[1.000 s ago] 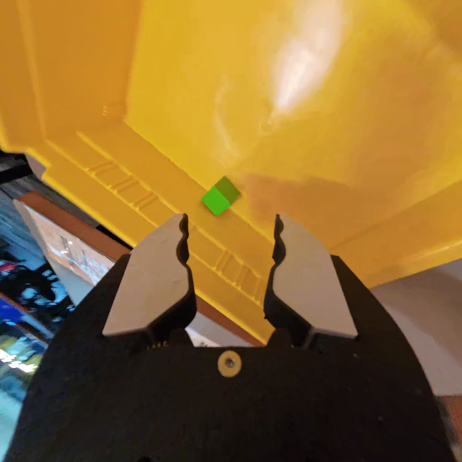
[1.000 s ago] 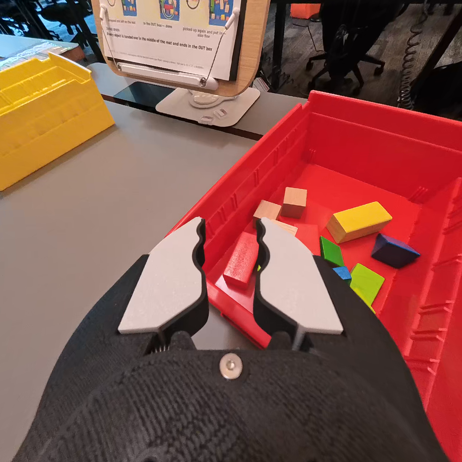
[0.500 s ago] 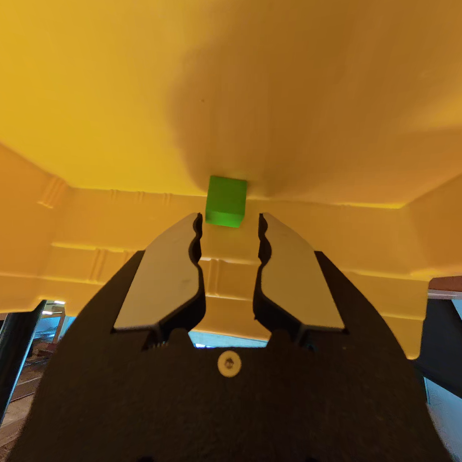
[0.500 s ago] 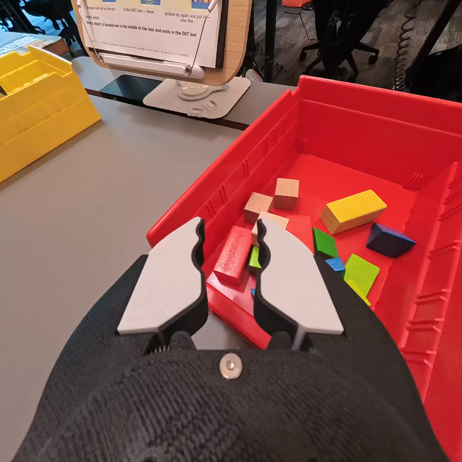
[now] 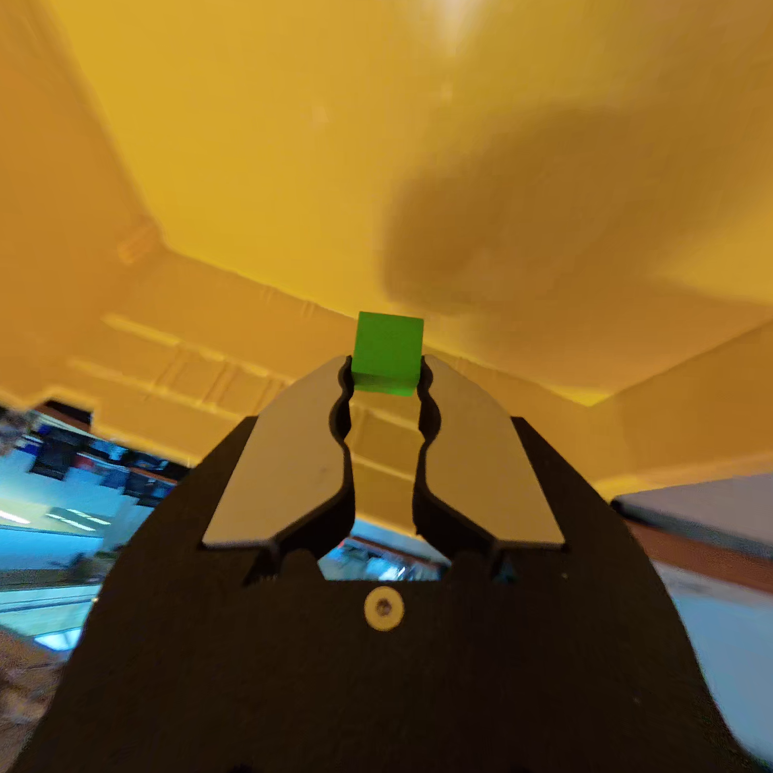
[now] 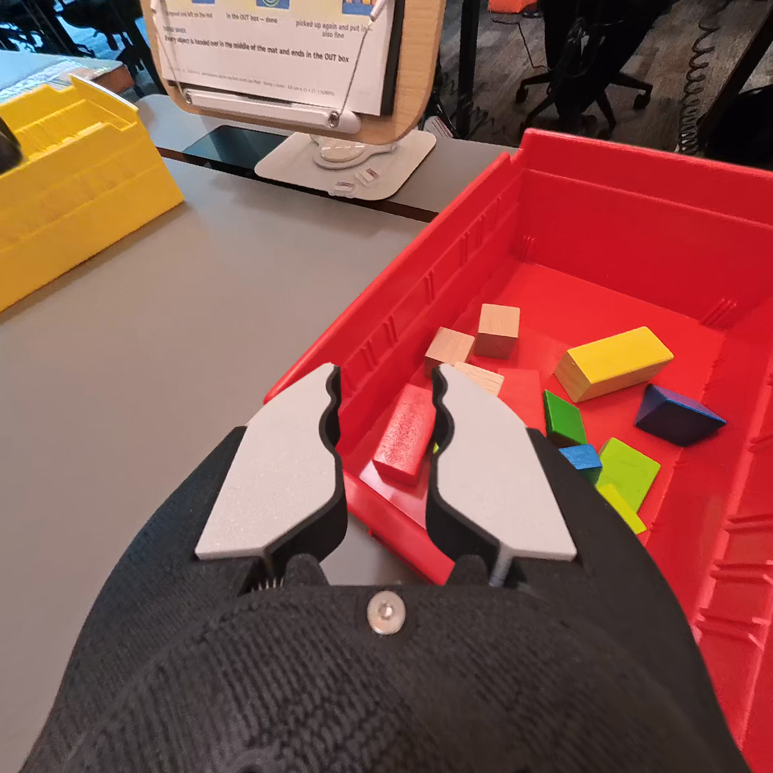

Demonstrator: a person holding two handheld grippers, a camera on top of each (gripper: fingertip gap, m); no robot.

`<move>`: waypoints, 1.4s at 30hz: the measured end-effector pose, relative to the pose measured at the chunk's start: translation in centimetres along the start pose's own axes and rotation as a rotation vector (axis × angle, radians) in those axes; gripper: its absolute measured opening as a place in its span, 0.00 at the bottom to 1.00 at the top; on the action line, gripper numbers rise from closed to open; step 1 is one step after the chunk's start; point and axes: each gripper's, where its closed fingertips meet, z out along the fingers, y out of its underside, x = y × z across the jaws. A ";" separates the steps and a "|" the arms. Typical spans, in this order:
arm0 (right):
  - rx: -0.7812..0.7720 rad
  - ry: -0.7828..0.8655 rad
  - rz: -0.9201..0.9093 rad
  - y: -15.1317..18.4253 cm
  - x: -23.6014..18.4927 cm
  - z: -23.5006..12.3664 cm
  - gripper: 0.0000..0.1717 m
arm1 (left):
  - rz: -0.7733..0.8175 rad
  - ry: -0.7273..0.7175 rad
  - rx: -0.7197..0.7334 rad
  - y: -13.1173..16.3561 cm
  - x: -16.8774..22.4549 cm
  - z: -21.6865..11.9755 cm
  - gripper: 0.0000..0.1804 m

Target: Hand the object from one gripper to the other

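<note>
Two tips only are pinching the small green wooden cube [image 5: 387,353] in my left tongs [image 5: 385,372], inside the yellow plastic bin [image 5: 251,167]; it is risking twisting out. Right tongs [image 6: 385,376] are hanging open, empty, above the red plastic bin [image 6: 627,200].

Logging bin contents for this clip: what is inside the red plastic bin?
The red plastic bin holds loose wooden blocks: two plain cubes, a yellow brick, a red bar, green, blue and dark blue pieces. The right gripper covers part of the pile.
</note>
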 end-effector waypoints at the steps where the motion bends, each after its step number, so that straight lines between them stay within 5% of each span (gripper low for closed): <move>1: 0.005 -0.008 -0.003 -0.2 -0.3 0.0 0.24 | -0.075 -0.018 0.054 -0.2 -0.5 -1.2 0.15; 7: 0.073 -0.127 -0.056 -2.0 -4.3 0.9 0.25 | -0.522 0.014 0.584 -3.2 -1.0 -11.6 0.15; 10: 0.131 -0.249 -0.092 -3.2 -7.9 1.6 0.26 | -0.673 0.173 0.916 -6.3 0.6 -17.7 0.15; 15: 0.268 -0.514 -0.101 -5.5 -14.9 1.4 0.27 | -0.630 0.354 1.243 -12.0 5.0 -25.4 0.15; 27: 0.311 -0.820 -0.243 -5.5 -25.5 0.3 0.30 | -0.300 0.512 1.360 -24.7 12.9 -33.3 0.16; 42: 0.291 -0.891 -0.254 -5.0 -25.4 -0.5 0.15 | -0.249 0.395 1.384 -27.5 13.1 -34.3 0.16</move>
